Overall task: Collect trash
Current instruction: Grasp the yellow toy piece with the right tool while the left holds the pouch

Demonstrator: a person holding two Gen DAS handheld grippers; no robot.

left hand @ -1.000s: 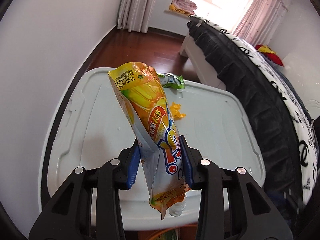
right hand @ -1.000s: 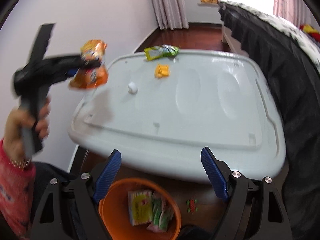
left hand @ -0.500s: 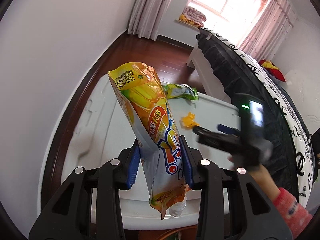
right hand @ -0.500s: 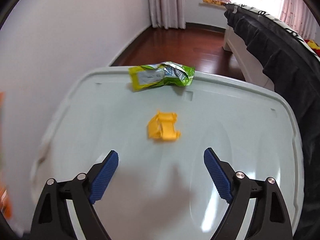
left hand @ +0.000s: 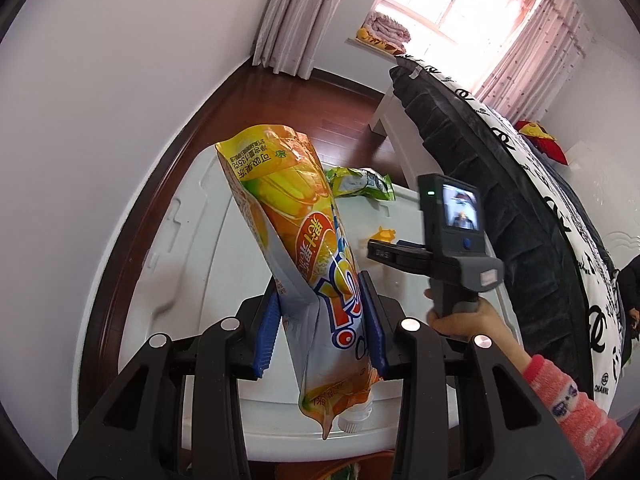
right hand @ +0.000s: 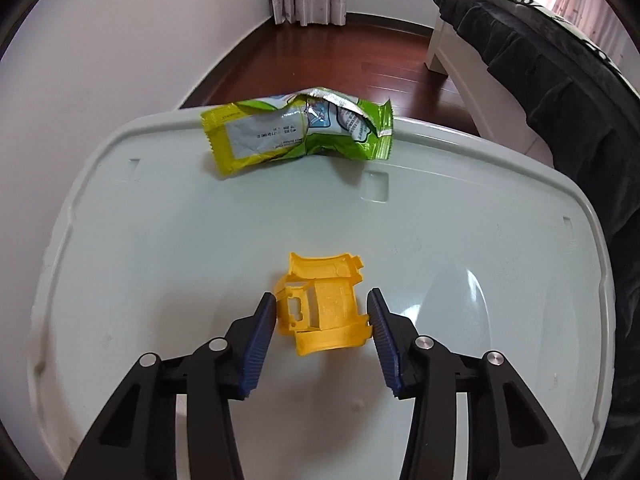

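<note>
My left gripper (left hand: 320, 300) is shut on an orange-yellow drink pouch (left hand: 288, 208), held upright above the white plastic lid (right hand: 160, 240), its cap hanging below the fingers. My right gripper (right hand: 322, 308) points down at the lid, its jaws closing around a broken yellow plastic piece (right hand: 324, 312); both blue pads touch its sides. A crumpled green wrapper (right hand: 296, 136) lies at the lid's far edge. In the left wrist view the right gripper's body (left hand: 452, 236) shows, held by a hand (left hand: 468, 320) in a pink sleeve, over the yellow piece (left hand: 384, 235).
A bed with a dark cover (right hand: 560, 100) runs along the right of the lid. White wall stands to the left, wooden floor and curtains beyond. A sliver of an orange bin (left hand: 360, 468) shows under the lid's near edge.
My right gripper travelled from over the bin across the lid, dropped to the yellow piece and narrowed its jaws around it. The left gripper kept hold of the pouch and shifted slightly.
</note>
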